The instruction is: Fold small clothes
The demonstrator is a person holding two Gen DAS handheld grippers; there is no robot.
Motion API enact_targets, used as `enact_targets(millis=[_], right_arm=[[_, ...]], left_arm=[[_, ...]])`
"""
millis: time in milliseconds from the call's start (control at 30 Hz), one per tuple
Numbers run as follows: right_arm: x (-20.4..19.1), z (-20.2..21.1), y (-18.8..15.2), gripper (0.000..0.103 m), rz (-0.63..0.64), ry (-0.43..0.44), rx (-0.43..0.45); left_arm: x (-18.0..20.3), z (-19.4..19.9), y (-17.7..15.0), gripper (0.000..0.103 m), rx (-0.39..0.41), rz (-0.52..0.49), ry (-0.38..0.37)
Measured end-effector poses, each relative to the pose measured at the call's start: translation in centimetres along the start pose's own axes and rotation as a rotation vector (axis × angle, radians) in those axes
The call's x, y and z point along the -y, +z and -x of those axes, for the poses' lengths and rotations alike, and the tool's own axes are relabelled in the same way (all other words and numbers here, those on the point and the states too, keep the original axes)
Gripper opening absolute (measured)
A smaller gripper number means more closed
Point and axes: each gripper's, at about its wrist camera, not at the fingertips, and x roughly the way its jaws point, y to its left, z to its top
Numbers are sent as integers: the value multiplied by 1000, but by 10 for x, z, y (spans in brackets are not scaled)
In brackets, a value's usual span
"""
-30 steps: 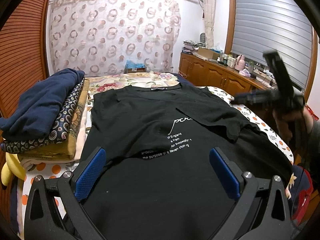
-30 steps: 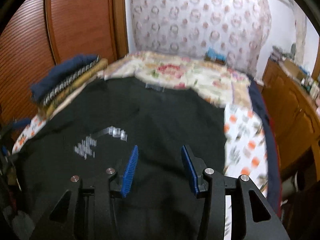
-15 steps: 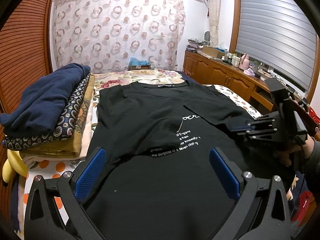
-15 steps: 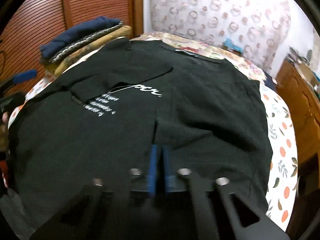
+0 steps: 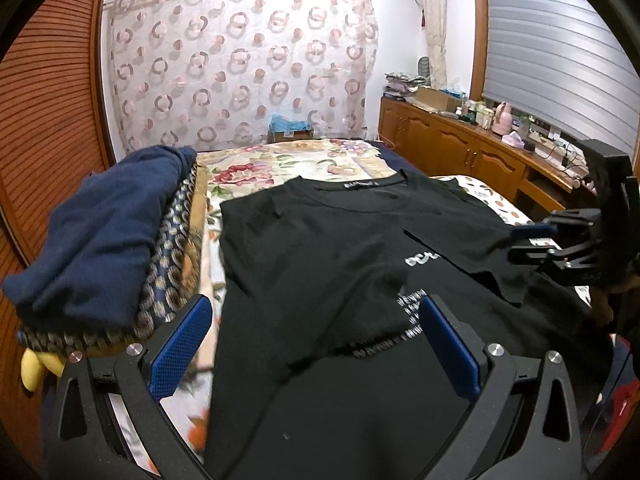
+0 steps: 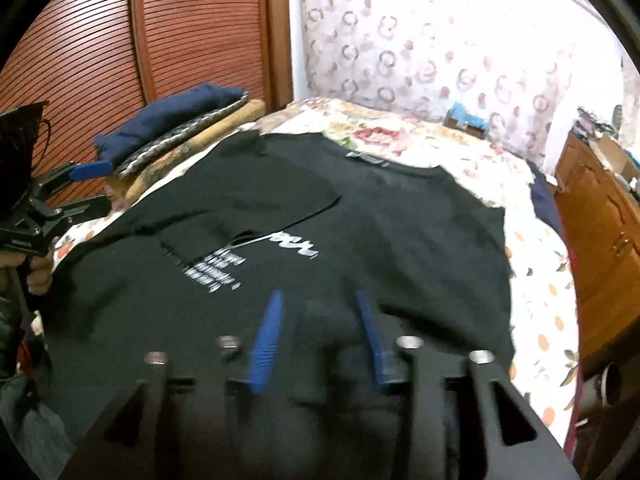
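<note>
Left wrist: left tongs spread above black shirt; right tongs opening, empty.

Black T-shirt lies on the bed w/ white print on its chest. Left wrist view: script word partly hidden by a folded sleeve, only approx. "oer" legible. Below it, small block lines cut off by a fold: "of England", then unclear bits, bottom line reads "the purpose of a seven". Right wrist view: same print too blurred to read. Neck label has white lettering, too small to read. No other legible text.
</note>
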Motion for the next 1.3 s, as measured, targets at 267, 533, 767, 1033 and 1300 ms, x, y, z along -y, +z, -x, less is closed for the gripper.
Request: enact_targets(millis=[267, 533, 767, 1033, 1300], right_arm=[[45, -37, 14, 61, -47, -94, -5], [72, -64, 24, 61, -99, -149, -36], [83, -94, 29, 61, -109, -164, -78], [89, -102, 28, 61, -115, -131, -85], [91, -103, 26, 65, -121, -134, -84]], left_arm=[[-11, -20, 30, 103, -12, -11, 15], [-10, -47, 58, 103, -31, -36, 22], [-14, -69, 73, 103, -57, -38, 32], [-20, -94, 86, 100, -110, -48, 53], [-26, -117, 98, 69, -195, -54, 68]])
